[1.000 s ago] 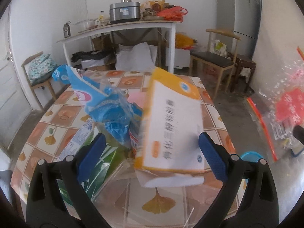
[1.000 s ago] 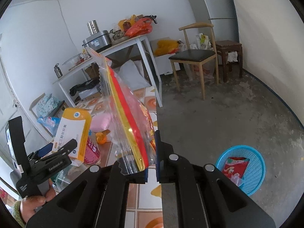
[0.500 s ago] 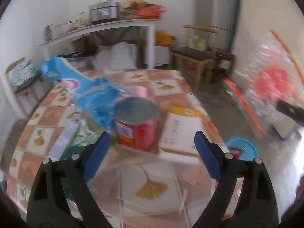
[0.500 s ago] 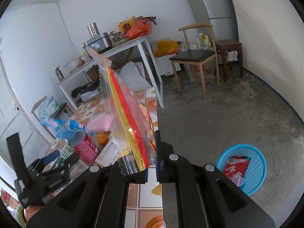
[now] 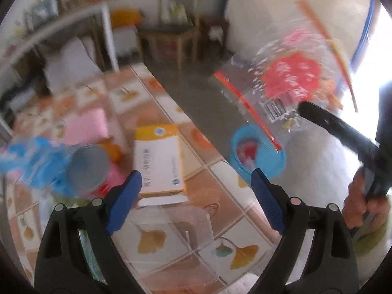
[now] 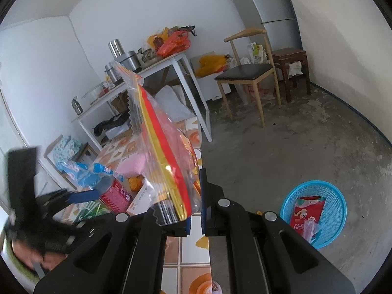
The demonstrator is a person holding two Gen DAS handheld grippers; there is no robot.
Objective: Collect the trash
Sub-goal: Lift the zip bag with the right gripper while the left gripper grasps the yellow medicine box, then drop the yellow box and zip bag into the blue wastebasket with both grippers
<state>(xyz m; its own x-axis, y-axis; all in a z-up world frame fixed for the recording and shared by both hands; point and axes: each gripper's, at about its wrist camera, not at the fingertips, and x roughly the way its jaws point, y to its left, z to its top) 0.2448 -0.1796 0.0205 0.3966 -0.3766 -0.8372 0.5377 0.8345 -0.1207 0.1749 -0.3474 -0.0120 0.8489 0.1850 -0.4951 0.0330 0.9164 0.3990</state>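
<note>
One blue basket [image 6: 316, 218], one can [image 6: 115, 193], one yellow box [image 5: 159, 159]

The table [image 5: 220, 210] is crowded on its left part: a can [image 5: 87, 169], a blue wrapper [image 5: 36, 161], a box [image 5: 159, 161] and a clear tray [image 5: 176, 240] lie close together. The tiles along its right edge are bare. Beyond that edge the floor [image 6: 281, 161] is open around the basket [image 6: 338, 203], with the chair [image 6: 247, 73] well back.
</note>
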